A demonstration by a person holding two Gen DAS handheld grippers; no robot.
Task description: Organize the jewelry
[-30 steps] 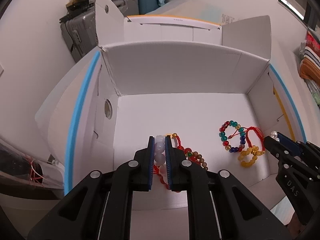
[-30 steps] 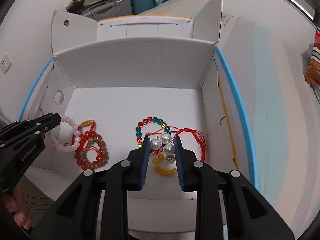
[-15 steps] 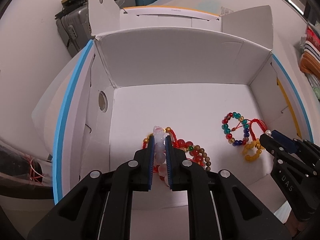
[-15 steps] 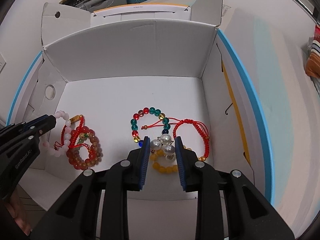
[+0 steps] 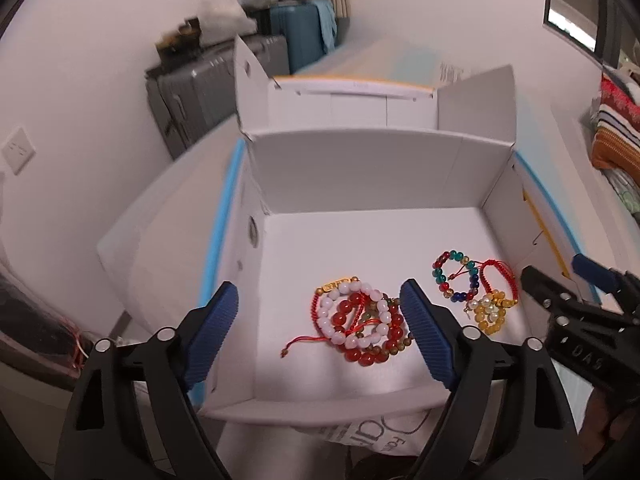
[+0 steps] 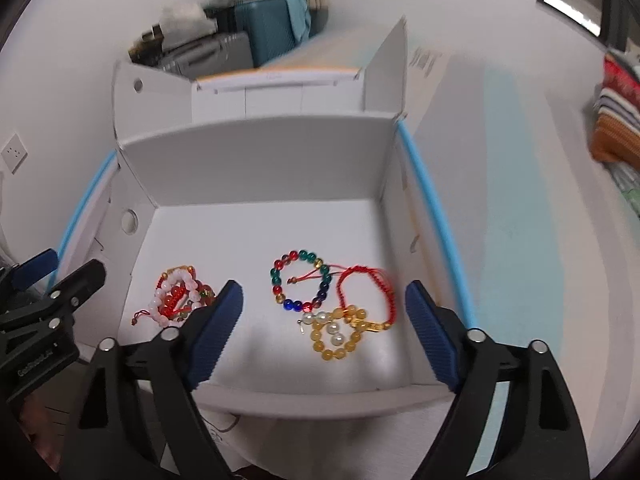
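White box [image 5: 360, 168] floor now carries both piles: pink-white bracelet [image 5: 352, 320] released left, pearls [image 6: 330, 328] right of it. Both grippers' fingers (left gripper [image 5: 320, 336], right gripper [image 6: 324, 332]) spread wide, empty; deposit done.

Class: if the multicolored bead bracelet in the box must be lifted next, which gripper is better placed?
Right. The right gripper, open, frames the multicolored bead bracelet just ahead of its fingers, while the left gripper faces the red-and-white pile.

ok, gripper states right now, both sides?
Left gripper: open, holding nothing, above the white bead bracelet.
Right gripper: open, holding nothing, above the pearl piece.
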